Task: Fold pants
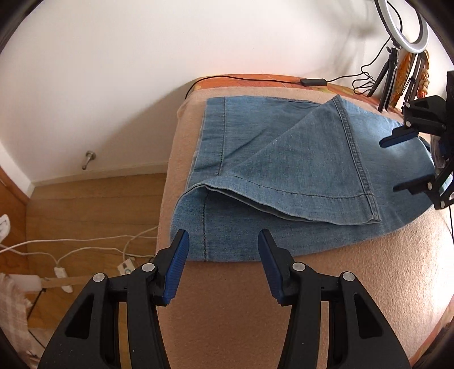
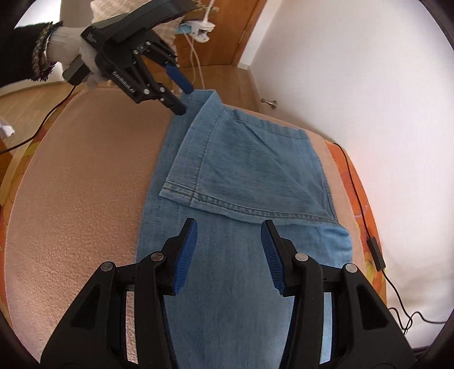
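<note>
Light blue denim pants point(image 1: 283, 159) lie on a beige blanket-covered bed point(image 1: 255, 298). One leg end is folded back diagonally over the rest, with its hem facing me. My left gripper point(image 1: 222, 235) is open and empty, just above the near fold edge of the pants. It also shows in the right wrist view point(image 2: 183, 99), held by a gloved hand at the far end of the pants point(image 2: 241, 176). My right gripper point(image 2: 228, 225) is open and empty over the pants just short of the folded hem. It also shows in the left wrist view point(image 1: 397, 164) at the right edge.
A ring light on a tripod point(image 1: 403, 25) stands at the bed's far right corner, with a black cable and adapter point(image 1: 312, 82) along the back edge. The wooden floor point(image 1: 85, 204) to the left holds white power strips and cords point(image 1: 62, 272). A white wall is behind.
</note>
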A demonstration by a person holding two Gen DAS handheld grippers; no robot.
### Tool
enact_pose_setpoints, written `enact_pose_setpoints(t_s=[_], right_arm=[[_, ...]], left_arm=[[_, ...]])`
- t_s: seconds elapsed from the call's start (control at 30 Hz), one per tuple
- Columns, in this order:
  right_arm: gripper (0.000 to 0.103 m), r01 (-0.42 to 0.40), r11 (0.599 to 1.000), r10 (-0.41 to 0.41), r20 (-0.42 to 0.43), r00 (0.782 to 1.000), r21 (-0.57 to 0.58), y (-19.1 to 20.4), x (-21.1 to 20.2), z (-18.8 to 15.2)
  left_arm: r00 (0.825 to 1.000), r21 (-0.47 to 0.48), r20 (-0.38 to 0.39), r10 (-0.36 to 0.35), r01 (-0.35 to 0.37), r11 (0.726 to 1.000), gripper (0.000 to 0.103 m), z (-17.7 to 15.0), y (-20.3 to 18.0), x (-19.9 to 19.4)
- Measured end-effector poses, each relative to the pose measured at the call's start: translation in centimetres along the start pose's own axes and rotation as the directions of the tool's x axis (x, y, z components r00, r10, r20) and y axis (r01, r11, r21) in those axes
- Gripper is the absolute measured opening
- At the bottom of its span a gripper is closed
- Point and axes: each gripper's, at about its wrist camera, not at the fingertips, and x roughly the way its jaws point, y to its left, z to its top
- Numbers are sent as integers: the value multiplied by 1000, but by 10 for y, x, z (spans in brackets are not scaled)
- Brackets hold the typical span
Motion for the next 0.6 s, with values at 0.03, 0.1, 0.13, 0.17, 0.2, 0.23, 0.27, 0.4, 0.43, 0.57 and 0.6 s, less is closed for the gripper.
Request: enact_pose_setpoints(t_s=[0.03, 0.1, 0.13, 0.17, 0.2, 0.23, 0.27, 0.4, 0.43, 0.57, 0.6], right_arm=[[48, -13, 1000, 12, -3, 1000, -19, 4, 3, 3], [48, -10, 998, 10, -3, 1000, -54, 11, 11, 10], [48, -7, 998, 7, -1, 1000, -65, 13, 12, 12], [48, -5, 997, 5, 2, 1000, -72, 15, 15, 15], [48, -4, 997, 4, 2, 1000, -77, 17, 19, 18], [48, -8, 997, 8, 1, 1000, -83, 19, 22, 20], [48, -7, 996, 7, 0, 1000, -88, 20, 26, 22], [48, -10, 996, 9, -11, 1000, -86, 22, 37, 25], [42, -25, 997, 25, -7, 1000, -75, 18, 40, 25], [4, -25, 999, 25, 7, 1000, -41, 11, 41, 33], [4, -18, 999, 19, 16, 1000, -35, 8, 40, 36]], left_arm=[[1000, -4, 1, -2, 2, 1000, 49, -1, 1, 0], [1000, -12, 2, -15, 15, 1000, 49, -2, 3, 0], [1000, -17, 3, -22, 22, 1000, 49, -2, 4, 0], [1000, -20, 3, -29, 29, 999, 49, -3, 4, 0], [1000, -21, 3, -31, 31, 999, 47, -4, 5, 0], [1000, -20, 0, -28, 28, 999, 46, -4, 6, 0], [1000, -20, -2, -19, 19, 1000, 45, -4, 7, 0], [1000, -51, 27, -10, 11, 999, 45, -5, 16, -5], [999, -62, 37, -9, 11, 998, 45, -5, 19, -7], [999, -70, 45, 0, 3, 998, 45, -3, 23, -7], [999, -67, 41, 3, -1, 998, 45, -3, 23, -6]])
